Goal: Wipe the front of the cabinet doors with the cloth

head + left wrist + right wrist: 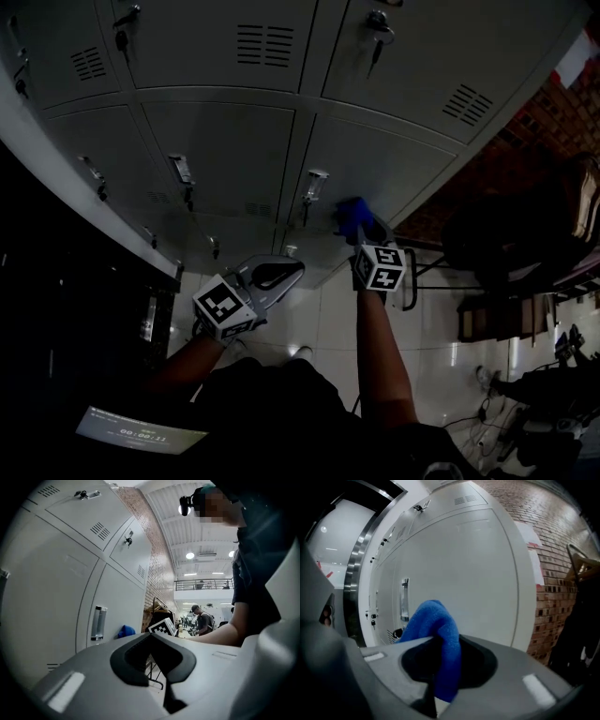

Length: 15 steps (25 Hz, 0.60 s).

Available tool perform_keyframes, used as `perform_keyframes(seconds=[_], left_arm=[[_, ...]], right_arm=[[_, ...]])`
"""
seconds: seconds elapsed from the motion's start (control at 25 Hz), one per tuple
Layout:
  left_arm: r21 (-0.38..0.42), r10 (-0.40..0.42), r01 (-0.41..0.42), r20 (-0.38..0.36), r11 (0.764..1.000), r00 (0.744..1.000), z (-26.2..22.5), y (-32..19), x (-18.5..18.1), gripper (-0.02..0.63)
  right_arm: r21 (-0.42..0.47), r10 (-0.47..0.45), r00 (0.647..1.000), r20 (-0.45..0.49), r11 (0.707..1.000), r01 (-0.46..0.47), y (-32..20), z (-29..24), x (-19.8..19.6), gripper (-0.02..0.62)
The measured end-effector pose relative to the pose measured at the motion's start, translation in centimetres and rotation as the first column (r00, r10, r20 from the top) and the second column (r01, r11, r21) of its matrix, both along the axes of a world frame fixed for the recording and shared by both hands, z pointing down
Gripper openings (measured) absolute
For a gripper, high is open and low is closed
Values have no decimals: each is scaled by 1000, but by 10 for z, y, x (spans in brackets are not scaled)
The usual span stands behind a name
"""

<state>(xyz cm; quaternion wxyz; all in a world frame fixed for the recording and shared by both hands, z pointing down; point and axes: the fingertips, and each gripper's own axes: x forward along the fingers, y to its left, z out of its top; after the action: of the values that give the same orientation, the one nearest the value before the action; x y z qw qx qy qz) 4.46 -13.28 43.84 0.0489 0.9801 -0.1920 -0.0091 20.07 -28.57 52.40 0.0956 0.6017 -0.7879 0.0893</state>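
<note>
Fingers on the right gripper (442, 665) are clenched on a blue cloth (437, 637), which folds up out of the jaws. In the head view the cloth (352, 216) is at the lower part of the bottom-right locker door (394, 155), just right of its handle (314, 185); contact with the metal can't be confirmed. Left gripper (152, 657) has its jaws closed together with nothing between them. It is held low and well off the doors, left of the right gripper (361, 232).
</note>
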Motion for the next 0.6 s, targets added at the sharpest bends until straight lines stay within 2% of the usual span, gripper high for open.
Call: perform_keyframes(seconds=[0.16,0.4,0.48,0.6], left_arm=[[22,51,-51,-1,998,999,-6,8,26,3],[12,80,-80,-9,997,997,-5,18,40,3],[13,77,-77,-12,997,997,-4,19,39,3],[9,61,-61,-16,998,998,-2,19,35,3]], right_arm=[[-9,97,995,4,995,-97,5,4,48,69],[-27,230,973,1,973,-230,15,17,114,69],[-33,253,967,17,967,-252,19,21,125,69],[-30,241,969,46,970,-240,26,26,120,69]])
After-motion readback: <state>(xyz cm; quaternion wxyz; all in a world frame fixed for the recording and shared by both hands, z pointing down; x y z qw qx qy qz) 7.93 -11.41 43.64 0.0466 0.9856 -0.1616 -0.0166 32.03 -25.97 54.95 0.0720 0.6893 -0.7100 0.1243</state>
